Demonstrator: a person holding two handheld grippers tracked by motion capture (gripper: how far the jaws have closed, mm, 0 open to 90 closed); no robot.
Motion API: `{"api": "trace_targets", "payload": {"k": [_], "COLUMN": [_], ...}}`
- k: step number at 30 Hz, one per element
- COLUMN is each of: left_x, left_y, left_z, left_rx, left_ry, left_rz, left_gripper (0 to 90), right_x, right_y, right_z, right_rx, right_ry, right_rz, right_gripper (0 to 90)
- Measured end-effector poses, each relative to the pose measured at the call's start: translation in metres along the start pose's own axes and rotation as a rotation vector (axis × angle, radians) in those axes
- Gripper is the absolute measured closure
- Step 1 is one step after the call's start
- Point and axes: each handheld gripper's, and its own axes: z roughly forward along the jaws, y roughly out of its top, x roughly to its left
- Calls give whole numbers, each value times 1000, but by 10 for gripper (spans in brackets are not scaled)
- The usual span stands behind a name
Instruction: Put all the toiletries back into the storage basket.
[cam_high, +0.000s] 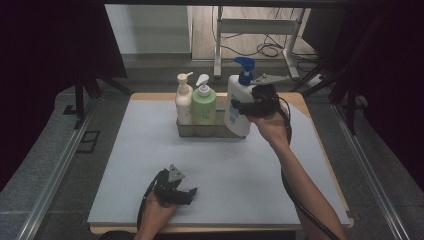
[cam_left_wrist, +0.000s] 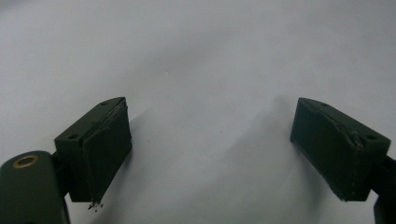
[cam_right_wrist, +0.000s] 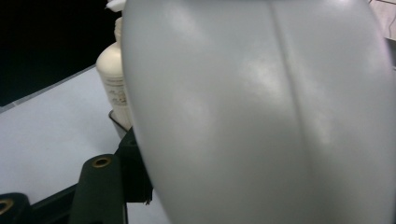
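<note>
The right gripper (cam_high: 239, 106) was clamped on the big white bottle (cam_high: 236, 107) with the blue pump top, its jaws pressed to the bottle's side. In the right gripper view that bottle (cam_right_wrist: 261, 116) sat right up against the camera, with one black jaw tight against its lower left flank. The bottle stood at the right end of the tray (cam_high: 220, 131), upright; whether its base had reached the tray floor could not be told. To its left in the same tray stood the green bottle (cam_high: 203, 106) and, beyond that, the cream bottle (cam_high: 184, 104) (both upright, side by side).

The left gripper (cam_high: 187, 194) lay well in front of the tray, low on the grey mat (cam_high: 150, 150) near the table's front edge. Its jaws stood wide apart with nothing between them; the left gripper view showed bare mat (cam_left_wrist: 210, 70) in the gap.
</note>
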Motion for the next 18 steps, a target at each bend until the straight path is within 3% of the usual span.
{"api": "trace_targets", "payload": {"k": [18], "left_x": [0], "left_y": [0], "left_z": [0], "left_rx": [-1], "left_ry": [1], "left_rz": [-1], "left_gripper": [121], "right_x": [-11], "right_y": [14], "right_z": [25], "right_rx": [-2], "right_ry": [-66], "right_rz": [29], "right_gripper": [380]}}
